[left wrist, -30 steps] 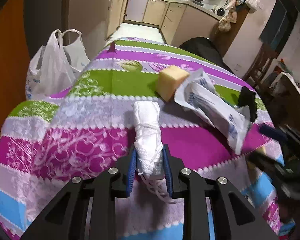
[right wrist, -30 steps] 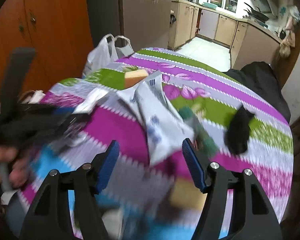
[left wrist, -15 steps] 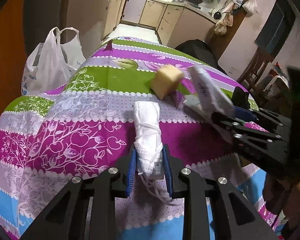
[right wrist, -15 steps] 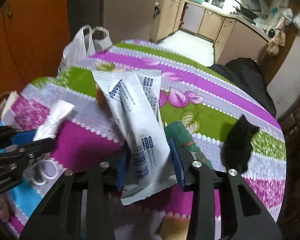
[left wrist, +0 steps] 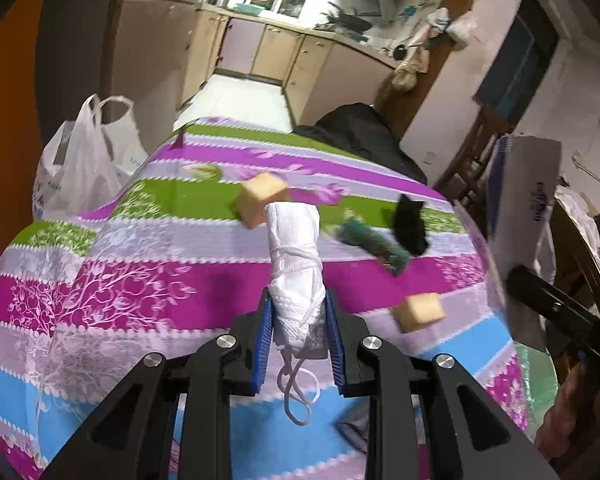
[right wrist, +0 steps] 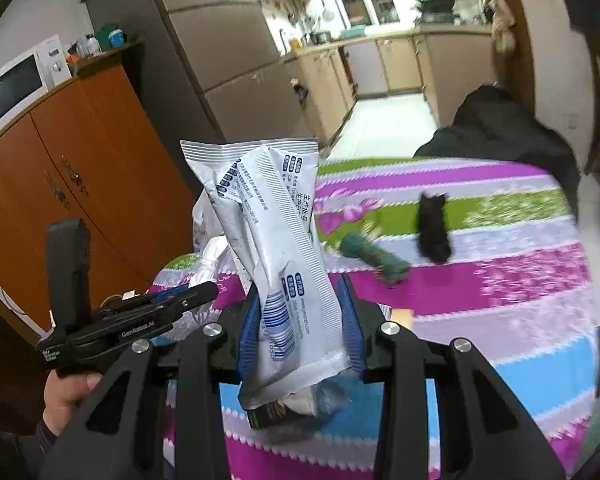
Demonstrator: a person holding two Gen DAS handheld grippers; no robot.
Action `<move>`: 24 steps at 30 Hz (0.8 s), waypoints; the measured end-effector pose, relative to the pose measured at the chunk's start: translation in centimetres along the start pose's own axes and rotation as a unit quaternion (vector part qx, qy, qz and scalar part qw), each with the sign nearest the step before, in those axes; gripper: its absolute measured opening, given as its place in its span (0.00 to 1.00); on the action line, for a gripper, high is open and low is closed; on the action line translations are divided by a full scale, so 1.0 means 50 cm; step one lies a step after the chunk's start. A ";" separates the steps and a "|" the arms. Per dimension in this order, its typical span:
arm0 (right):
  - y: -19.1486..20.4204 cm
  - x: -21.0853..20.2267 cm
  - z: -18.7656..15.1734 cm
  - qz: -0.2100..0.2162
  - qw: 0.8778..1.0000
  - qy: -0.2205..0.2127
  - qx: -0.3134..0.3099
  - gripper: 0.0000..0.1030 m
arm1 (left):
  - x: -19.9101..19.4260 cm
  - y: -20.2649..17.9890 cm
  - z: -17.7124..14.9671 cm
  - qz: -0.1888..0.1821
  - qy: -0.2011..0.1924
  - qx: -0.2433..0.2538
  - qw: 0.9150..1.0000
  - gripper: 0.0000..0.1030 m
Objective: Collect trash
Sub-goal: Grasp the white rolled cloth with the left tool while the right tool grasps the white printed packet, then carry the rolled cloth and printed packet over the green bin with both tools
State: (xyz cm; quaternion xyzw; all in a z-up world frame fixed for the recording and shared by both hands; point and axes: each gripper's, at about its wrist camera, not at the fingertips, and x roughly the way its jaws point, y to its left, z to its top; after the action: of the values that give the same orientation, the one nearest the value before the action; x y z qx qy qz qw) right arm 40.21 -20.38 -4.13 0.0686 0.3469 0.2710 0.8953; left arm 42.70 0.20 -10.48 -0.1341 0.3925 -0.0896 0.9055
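Left gripper (left wrist: 298,332) pinching the soft rolled mask (left wrist: 296,264), lifted over the bench (left wrist: 140,288). Right gripper (right wrist: 300,324) clamped on light, slippery wrappers (right wrist: 268,216) at twelve o'clock; best gripped low.

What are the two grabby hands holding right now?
Left gripper: closed on the rolled white face mask.
Right gripper: closed on the white plastic wrapper.

The white packet (right wrist: 276,240) hides the tabletop (right wrist: 500,280) behind it. A small dark thing (right wrist: 268,412) under the packet is too blurred to name. The near edge of the tabletop is covered by the right hand-held gripper (right wrist: 300,320).
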 end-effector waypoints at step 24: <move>-0.282 -0.500 -0.137 -0.252 0.960 -0.086 0.086 0.34 | -0.057 -0.652 -0.075 -0.182 0.012 0.186 0.966 0.25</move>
State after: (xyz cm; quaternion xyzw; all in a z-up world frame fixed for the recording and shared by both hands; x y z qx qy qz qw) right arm 26.56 -46.02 0.93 0.0786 0.2968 -0.0013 0.9517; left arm 36.14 -30.61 -0.76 -0.0315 0.3487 -0.3254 0.8784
